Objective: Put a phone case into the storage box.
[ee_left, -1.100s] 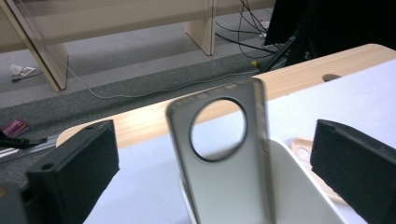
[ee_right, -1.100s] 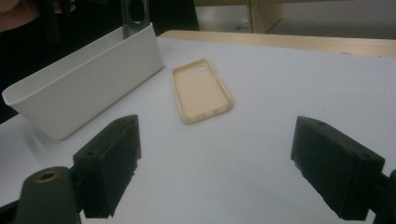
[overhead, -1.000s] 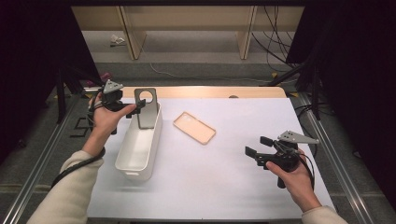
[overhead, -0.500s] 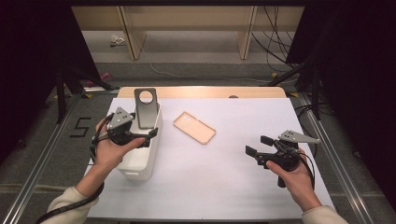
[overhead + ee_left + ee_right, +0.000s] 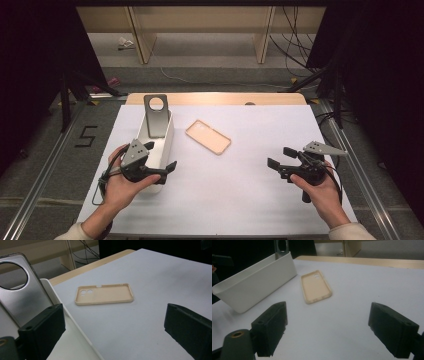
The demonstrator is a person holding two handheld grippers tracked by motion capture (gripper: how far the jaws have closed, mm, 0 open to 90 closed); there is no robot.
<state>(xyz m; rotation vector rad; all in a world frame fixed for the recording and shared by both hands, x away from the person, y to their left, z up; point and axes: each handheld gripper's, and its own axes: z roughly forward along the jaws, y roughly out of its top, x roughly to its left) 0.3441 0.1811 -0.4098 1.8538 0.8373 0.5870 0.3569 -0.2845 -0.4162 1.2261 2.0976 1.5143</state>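
Now hovering with jaws spread and empty — left gripper [image 5: 170, 167] beside the long white plastic bin [image 5: 167, 137], beige soft phone case [image 5: 208, 136] lying flat mid-worktop [image 5: 240, 190]. Risking a knock against the upright grey case [image 5: 155, 116] leaning in that bin, or skidding the beige one — right gripper [image 5: 275, 164] waiting well apart.

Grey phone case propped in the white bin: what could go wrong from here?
1. The grey phone case only leans on the far end of the white bin; with the open left tongs right by the bin's near end, a nudge might tip it.
2. The beige phone case lies flat on the table, so the open right tongs may push rather than grip it.
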